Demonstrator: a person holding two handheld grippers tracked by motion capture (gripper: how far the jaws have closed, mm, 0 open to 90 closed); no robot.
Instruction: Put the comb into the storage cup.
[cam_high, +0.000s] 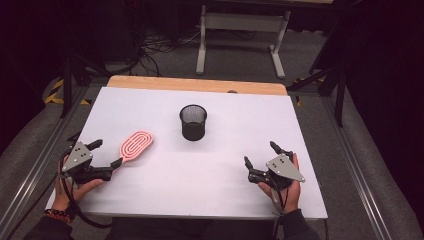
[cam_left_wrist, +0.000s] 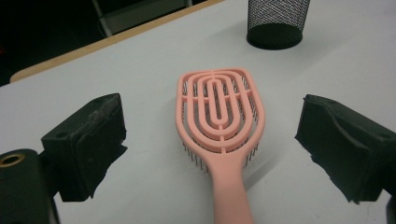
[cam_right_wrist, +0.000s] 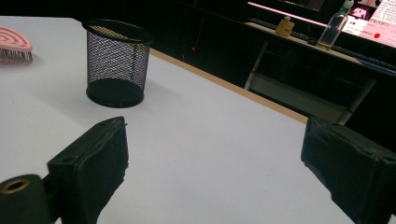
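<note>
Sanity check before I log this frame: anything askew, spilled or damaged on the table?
Nothing stands out. The pink hairbrush lies flat, bristles down, between the open jaws of the left gripper. The black mesh cup stands upright and apart from it. The right gripper is open over bare table.

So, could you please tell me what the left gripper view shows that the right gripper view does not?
Left gripper view: the pink brush whole, head and handle, lying bristles down between the left gripper's open jaws.
Right gripper view: the right gripper, open over bare table, plus a shelf with a bottle behind.
Both: the black mesh cup standing upright on the white table, its wooden edge, and at least part of the brush.
</note>
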